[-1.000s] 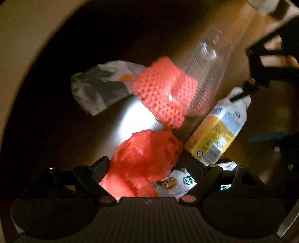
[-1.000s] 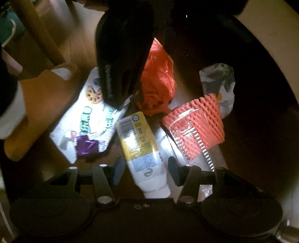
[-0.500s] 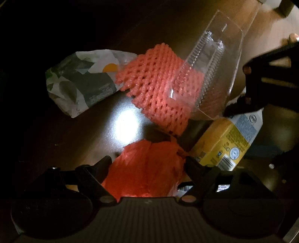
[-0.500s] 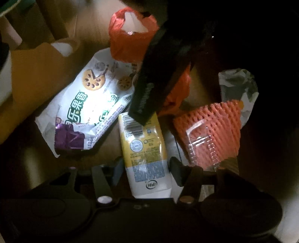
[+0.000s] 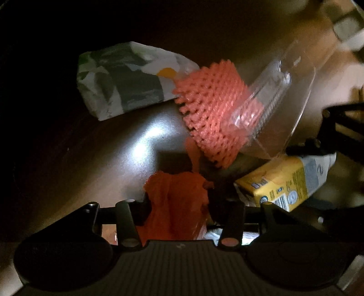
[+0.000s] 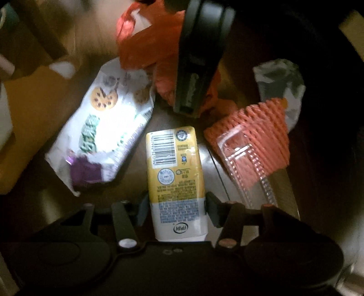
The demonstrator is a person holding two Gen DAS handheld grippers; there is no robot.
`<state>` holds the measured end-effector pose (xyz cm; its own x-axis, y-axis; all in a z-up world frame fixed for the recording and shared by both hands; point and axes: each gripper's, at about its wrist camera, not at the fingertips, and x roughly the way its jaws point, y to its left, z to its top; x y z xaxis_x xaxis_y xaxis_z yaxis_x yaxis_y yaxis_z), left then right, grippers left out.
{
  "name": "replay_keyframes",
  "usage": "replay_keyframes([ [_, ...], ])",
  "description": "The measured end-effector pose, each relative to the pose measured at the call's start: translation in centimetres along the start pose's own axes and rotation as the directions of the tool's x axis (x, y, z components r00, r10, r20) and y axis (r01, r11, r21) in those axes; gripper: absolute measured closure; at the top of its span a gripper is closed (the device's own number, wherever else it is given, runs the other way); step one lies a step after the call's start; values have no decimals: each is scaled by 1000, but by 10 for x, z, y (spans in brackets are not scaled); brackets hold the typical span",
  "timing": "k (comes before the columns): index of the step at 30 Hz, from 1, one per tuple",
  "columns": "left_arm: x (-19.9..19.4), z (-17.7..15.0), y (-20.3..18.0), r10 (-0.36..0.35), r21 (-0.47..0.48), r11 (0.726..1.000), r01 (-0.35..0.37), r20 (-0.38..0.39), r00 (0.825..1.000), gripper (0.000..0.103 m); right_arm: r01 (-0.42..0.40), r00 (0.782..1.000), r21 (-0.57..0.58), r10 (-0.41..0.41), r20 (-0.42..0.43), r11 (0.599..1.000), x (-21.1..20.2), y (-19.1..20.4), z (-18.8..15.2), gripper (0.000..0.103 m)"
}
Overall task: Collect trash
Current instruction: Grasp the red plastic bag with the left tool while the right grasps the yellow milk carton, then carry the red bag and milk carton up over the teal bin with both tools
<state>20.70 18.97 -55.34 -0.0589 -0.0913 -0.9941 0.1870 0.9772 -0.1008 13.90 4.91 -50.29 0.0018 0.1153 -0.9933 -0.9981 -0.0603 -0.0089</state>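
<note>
Six pieces of trash lie close together on a dark tabletop [image 5: 127, 141] under a patch of glare. The orange plastic bag [image 5: 177, 205] sits crumpled between the fingers of the left gripper [image 5: 178, 205], which are closing around it; whether the pads already press the plastic I cannot tell. In the right wrist view the bag's mouth [image 6: 136, 18] gapes, but what it holds is hidden.

A yellow and white drink carton [image 6: 175, 173] lies on its side, its white end between the fingers of the right gripper [image 6: 176, 208]. Those fingers stand wide, one on each side of the carton and just beside it; no squeeze shows. The carton is shut, its contents unseen.

Beside the carton a clear plastic clamshell container [image 6: 245, 164] lies partly over a pink foam fruit net [image 6: 261, 134]; the clamshell looks empty, with the net showing through it. A crumpled green and white wrapper [image 5: 127, 79] touches the net's far side. On the carton's other side lies a white cookie bag [image 6: 107, 127] with a purple patch, flattened, one end torn or folded, I cannot tell which.
</note>
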Motion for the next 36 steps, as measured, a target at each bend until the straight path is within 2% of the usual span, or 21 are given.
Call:
replay_keyframes([
  [8, -51, -4, 16, -76, -110, 991, 80, 39, 996, 56, -15, 1000, 208, 15, 1, 978, -62, -21, -12, 51],
  [14, -110, -10, 0, -85, -93, 991, 92, 79, 993, 56, 17, 1000, 359, -25, 15, 933, -133, -34, -21, 51],
  [22, -219, -9, -46, -85, -24, 996, 91, 188, 979, 56, 19, 988, 537, -99, 121, 844, -243, -41, -40, 51],
  [28, -302, -16, -88, -74, -1, 997, 77, 267, 961, 56, 33, 967, 635, -186, 175, 772, -316, -36, -71, 51],
  [32, -346, -20, -117, -47, -9, 999, 53, 321, 946, 56, 32, 940, 705, -261, 219, 708, -361, -33, -96, 51],
  [36, -390, -24, -147, -9, -24, 1000, 19, 373, 928, 56, 25, 901, 768, -348, 260, 639, -405, -32, -122, 51],
])
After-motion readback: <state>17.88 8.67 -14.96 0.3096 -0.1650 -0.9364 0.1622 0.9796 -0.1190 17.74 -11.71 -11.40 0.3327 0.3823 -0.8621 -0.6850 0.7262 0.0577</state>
